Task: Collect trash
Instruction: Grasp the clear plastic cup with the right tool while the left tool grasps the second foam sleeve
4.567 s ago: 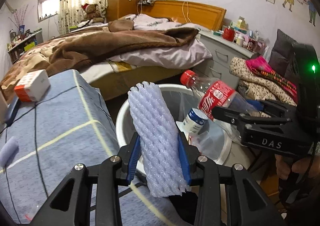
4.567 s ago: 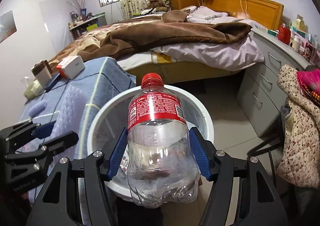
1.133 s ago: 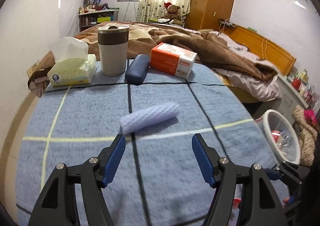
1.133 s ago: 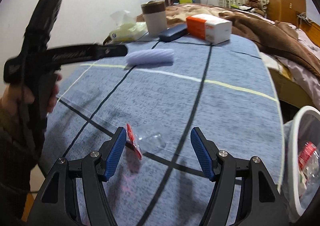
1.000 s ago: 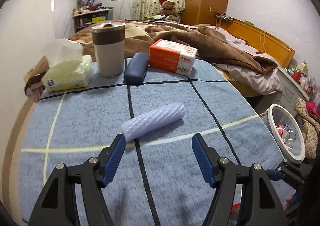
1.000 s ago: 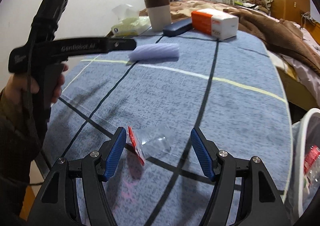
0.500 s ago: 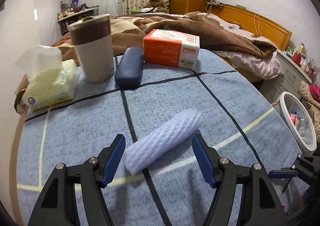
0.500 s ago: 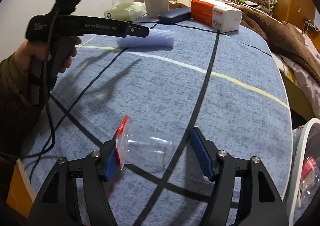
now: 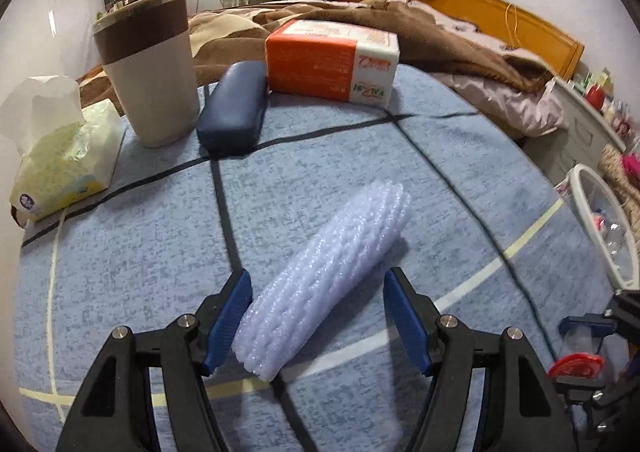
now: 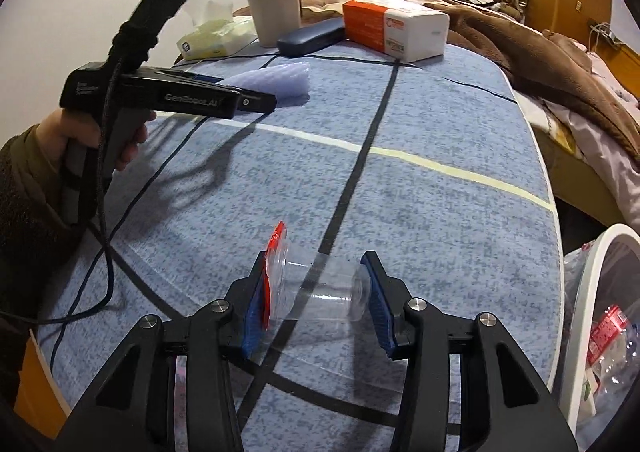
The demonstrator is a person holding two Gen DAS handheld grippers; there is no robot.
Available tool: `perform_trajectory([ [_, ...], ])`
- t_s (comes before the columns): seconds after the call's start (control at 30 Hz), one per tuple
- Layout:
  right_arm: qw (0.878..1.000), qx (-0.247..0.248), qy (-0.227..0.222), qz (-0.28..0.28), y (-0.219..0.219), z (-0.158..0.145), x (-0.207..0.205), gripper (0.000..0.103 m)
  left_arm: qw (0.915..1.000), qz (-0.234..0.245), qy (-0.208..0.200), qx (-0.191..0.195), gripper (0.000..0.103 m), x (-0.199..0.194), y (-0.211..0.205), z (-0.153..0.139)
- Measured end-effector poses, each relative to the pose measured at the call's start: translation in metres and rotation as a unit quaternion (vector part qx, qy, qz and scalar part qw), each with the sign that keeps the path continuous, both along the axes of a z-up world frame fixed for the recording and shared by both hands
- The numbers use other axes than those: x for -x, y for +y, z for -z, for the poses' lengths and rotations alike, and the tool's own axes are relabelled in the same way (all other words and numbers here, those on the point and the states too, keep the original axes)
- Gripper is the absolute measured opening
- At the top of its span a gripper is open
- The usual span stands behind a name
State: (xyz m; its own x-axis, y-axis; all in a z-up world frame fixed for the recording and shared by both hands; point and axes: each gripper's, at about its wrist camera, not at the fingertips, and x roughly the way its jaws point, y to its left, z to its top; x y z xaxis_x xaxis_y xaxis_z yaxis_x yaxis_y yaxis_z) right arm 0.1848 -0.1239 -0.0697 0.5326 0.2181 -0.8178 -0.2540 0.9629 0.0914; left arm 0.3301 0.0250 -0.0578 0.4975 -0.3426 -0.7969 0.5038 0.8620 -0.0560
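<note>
Right wrist view: right gripper (image 10: 316,298) fingers have just closed onto the clear cup (image 10: 320,294); left gripper (image 9: 318,316) open around the foam sleeve (image 9: 328,272), ungrasped.

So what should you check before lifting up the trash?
1. Right gripper closed on the clear plastic cup: ok; its jaws have just been closing and the pads touch both ends.
2. Foam net sleeve between the left gripper jaws: ok, lying slanted.
3. Left gripper squeezing the sleeve: not ok; the jaws stand open, with a gap on the right side.
4. Trash bin close by: ok, beside the table edge.
5. Room left in the bin: cannot tell; only a part shows, with a bottle inside.
6. Cup's red torn lid secure: cannot tell.
</note>
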Motion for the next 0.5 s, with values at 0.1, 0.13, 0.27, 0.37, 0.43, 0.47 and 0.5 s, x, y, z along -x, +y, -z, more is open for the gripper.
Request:
perform_trajectory([
  [0.1,1.000,-0.001,-0.001,0.005,-0.003,-0.001,0.000,0.046,0.9997,-0.008,0.017,0.013,0.059,-0.001,-0.001,0.001],
  [0.13,1.000,-0.002,-0.001,0.007,-0.004,-0.001,0.000,0.046,0.9996,-0.012,0.021,0.014,0.052,-0.003,-0.002,0.002],
  [0.27,1.000,-0.005,-0.002,0.014,-0.007,-0.001,0.000,0.046,0.9992,-0.030,0.020,0.018,0.033,-0.002,-0.002,0.001],
  [0.37,1.000,-0.007,-0.003,0.016,-0.008,-0.002,0.001,0.046,0.9991,-0.035,0.017,0.020,0.029,0.003,-0.004,0.001],
  [0.43,1.000,-0.007,-0.006,0.017,-0.009,-0.002,0.001,0.046,0.9991,-0.036,0.011,0.019,0.029,0.007,-0.007,0.000],
  [0.47,1.000,-0.008,-0.007,0.018,-0.010,-0.003,0.002,0.046,0.9990,-0.037,0.012,0.020,0.029,0.009,-0.007,-0.001],
  [0.5,1.000,-0.009,-0.008,0.019,-0.012,-0.003,0.003,0.046,0.9990,-0.038,0.010,0.023,0.029,0.012,-0.008,-0.003],
])
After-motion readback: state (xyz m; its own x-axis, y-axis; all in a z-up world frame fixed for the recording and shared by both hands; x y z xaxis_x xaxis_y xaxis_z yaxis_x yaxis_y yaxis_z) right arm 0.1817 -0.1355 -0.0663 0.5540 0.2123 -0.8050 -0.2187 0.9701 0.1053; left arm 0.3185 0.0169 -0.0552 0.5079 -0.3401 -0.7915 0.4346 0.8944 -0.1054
